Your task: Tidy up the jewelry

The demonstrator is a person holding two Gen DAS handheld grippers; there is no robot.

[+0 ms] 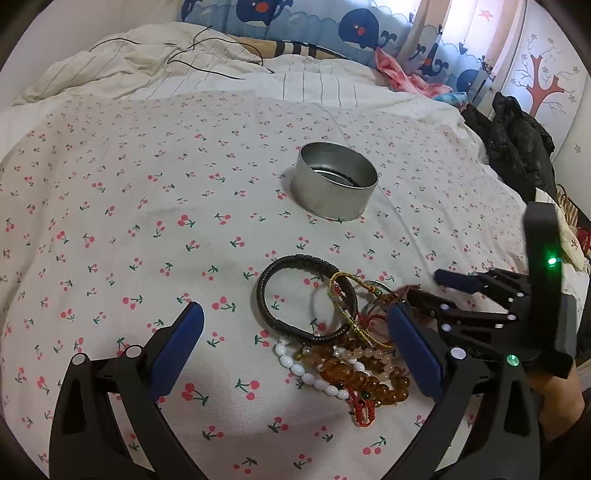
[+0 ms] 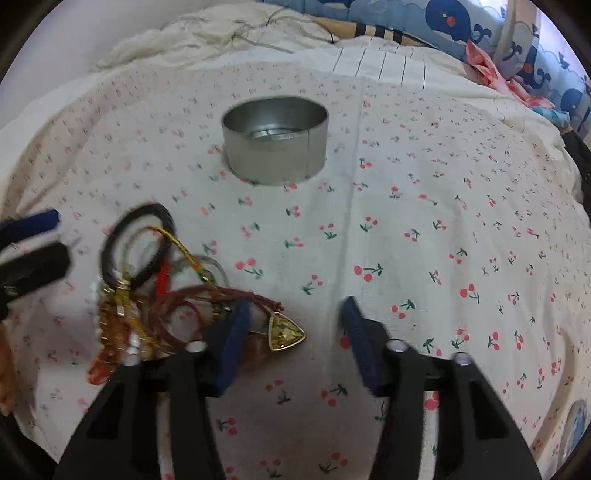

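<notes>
Jewelry (image 1: 332, 347) is seen piled on a bed (image 1: 147, 221) covered in a cherry-print sheet, near the cameras and well short of a round metal tin (image 1: 334, 181) that stands farther back on the same sheet. In the pile, white beads (image 1: 310, 376), amber beads (image 1: 369, 384) and a red cord (image 1: 360, 410) lie nearest; a black band (image 1: 291, 291) and a gold cord (image 1: 354, 314) lie on the far side. A yellow triangular pendant (image 2: 284, 334) is seen at the right edge of the pile.

The left hand-held gripper (image 1: 295, 347) is held released, its blue pads spread wide to the left and right of the pile, with nothing pressed. The right hand-held gripper (image 2: 295, 332) is at the right of the pile, its jaws partly closed and not yet gripping: the pendant lies between the pads, just beside the left pad (image 2: 236, 339), and a clear gap is left to the right one. A hand (image 1: 557, 398) is seen behind that gripper.

The tin is open at the top. Beyond it lie a rumpled pale quilt (image 1: 147, 66) with a black cable (image 1: 207, 55) on it, and a whale-print cushion (image 1: 332, 22) at the far end. A dark garment (image 1: 517, 140) lies at the far right.
</notes>
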